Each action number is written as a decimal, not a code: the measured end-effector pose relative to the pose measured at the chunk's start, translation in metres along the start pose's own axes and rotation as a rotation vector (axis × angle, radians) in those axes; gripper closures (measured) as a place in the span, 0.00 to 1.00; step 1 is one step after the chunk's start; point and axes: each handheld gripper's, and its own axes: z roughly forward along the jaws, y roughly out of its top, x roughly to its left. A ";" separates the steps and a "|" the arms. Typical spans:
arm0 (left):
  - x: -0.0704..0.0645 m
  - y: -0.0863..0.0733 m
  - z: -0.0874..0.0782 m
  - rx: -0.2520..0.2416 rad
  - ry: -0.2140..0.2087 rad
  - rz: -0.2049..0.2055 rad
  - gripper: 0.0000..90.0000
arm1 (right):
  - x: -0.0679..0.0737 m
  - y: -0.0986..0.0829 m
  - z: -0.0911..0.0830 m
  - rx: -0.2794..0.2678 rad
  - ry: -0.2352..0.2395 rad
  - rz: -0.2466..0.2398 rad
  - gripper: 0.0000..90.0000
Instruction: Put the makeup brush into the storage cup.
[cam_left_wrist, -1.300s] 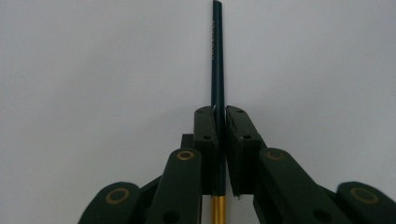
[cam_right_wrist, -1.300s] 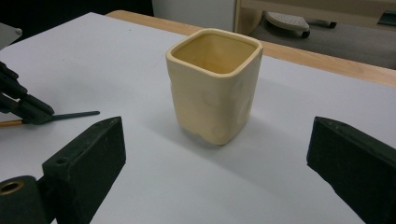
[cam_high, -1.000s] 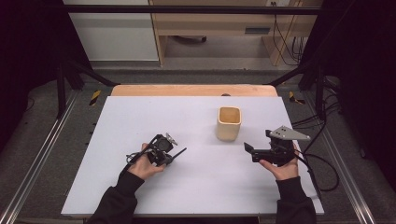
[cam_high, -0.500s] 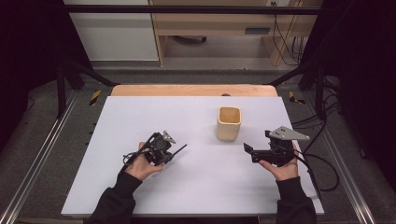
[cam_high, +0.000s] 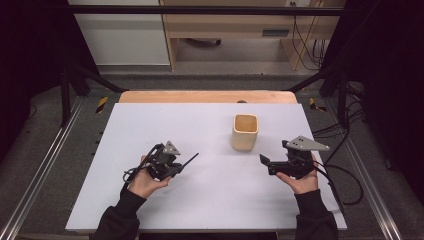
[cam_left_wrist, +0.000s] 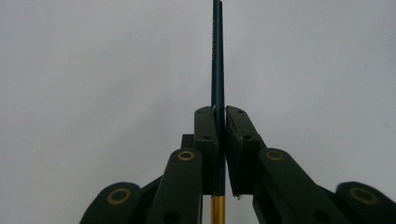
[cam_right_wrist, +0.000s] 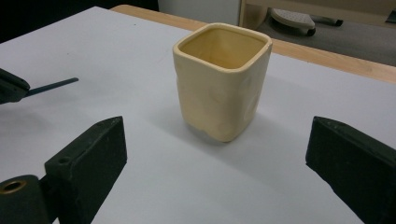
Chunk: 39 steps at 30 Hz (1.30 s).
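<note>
Two hand-held grippers: the left (cam_high: 181, 165) clenches a pencil (cam_left_wrist: 217, 70) at frame left; the right (cam_high: 265, 161), jaws spread, faces a cup (cam_high: 245, 131).

A slim dark-teal pencil (cam_left_wrist: 217, 60) with a gold ferrule stands vertical at frame centre, clamped between black jaws.

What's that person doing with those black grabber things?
A person sits at a white table with a gripper in each hand. The left gripper has its fingers shut on a dark pencil, which points out toward the middle of the table. The right gripper is open, aimed at a yellow square cup standing upright and empty. The pencil is not in the cup yet.
</note>
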 end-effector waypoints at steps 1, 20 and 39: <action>-0.001 0.000 -0.003 -0.012 -0.007 0.000 0.92 | 0.001 0.000 0.000 0.001 0.005 -0.005 0.06; -0.011 0.004 -0.009 -0.015 -0.090 0.105 0.92 | 0.016 0.000 0.009 0.053 0.085 -0.117 0.10; -0.011 0.017 -0.011 0.022 -0.155 0.192 0.92 | 0.037 0.010 0.016 0.123 0.153 -0.292 0.14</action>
